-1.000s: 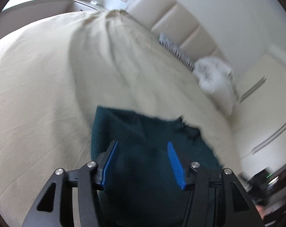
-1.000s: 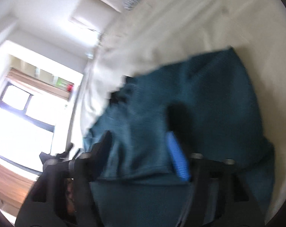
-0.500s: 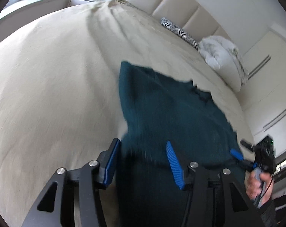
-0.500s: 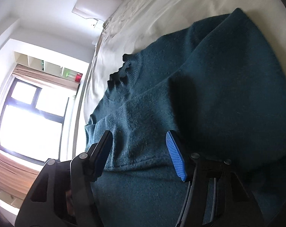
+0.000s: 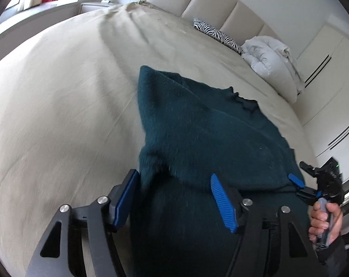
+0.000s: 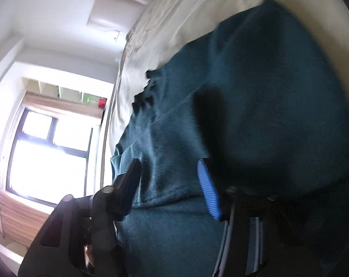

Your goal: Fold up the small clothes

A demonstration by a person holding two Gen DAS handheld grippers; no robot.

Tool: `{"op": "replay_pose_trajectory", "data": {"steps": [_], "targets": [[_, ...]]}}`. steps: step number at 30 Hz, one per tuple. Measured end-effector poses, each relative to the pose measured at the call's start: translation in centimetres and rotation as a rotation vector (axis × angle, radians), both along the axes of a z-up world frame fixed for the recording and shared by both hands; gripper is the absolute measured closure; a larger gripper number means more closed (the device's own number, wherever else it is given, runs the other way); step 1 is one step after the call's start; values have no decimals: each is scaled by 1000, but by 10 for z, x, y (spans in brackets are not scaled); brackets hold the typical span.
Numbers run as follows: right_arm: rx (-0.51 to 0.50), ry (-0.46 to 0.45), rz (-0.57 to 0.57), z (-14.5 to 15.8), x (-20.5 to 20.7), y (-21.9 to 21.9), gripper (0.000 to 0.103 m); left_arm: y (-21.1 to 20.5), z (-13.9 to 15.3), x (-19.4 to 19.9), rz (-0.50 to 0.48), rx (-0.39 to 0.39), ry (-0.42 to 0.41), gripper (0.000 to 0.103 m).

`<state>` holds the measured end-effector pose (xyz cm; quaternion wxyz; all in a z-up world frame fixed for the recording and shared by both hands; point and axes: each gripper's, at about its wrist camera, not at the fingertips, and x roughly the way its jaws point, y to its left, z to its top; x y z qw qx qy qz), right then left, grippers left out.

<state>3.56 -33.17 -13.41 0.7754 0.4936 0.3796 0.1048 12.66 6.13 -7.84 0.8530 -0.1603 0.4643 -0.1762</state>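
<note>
fuzzy teal knit sweater [image 5: 197, 124] folded on creased beige sheet [image 5: 59, 92]; left claw [image 5: 174, 198] and right claw [image 6: 172, 184] both released.

You have one dark teal sweater [image 5: 197, 133] on one bed [image 5: 59, 97], and nothing else of its kind shows in either view. You hold two grippers: the left gripper [image 5: 174, 198] and the right gripper [image 6: 169, 184], each with two fingers, so four fingers in all. One of your hands [image 5: 324, 219] is visible. At the head of the bed you can count one zebra-print pillow [image 5: 216, 34] and one bundled white duvet [image 5: 271, 57]. One window [image 6: 47, 157] shows.
</note>
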Motion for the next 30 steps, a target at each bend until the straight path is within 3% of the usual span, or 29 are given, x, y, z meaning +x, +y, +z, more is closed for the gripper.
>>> {"op": "replay_pose_trajectory", "data": {"steps": [3,9,18,26,30], "targets": [[-106,44,-56,12,-27,-12,53,12,12,-26,-2,3,6,36],[-195,27,-82,43,-109,-20,48,37,28,-106,21,7,20,34],[-437,90,12,58,-229,7,49,44,7,-198,-20,37,140,34],[-391,244,-36,23,-303,-3,49,44,6,-237,-54,27,191,37],[-376,233,-32,18,-323,3,49,43,5,-240,-51,44,221,52]]}}
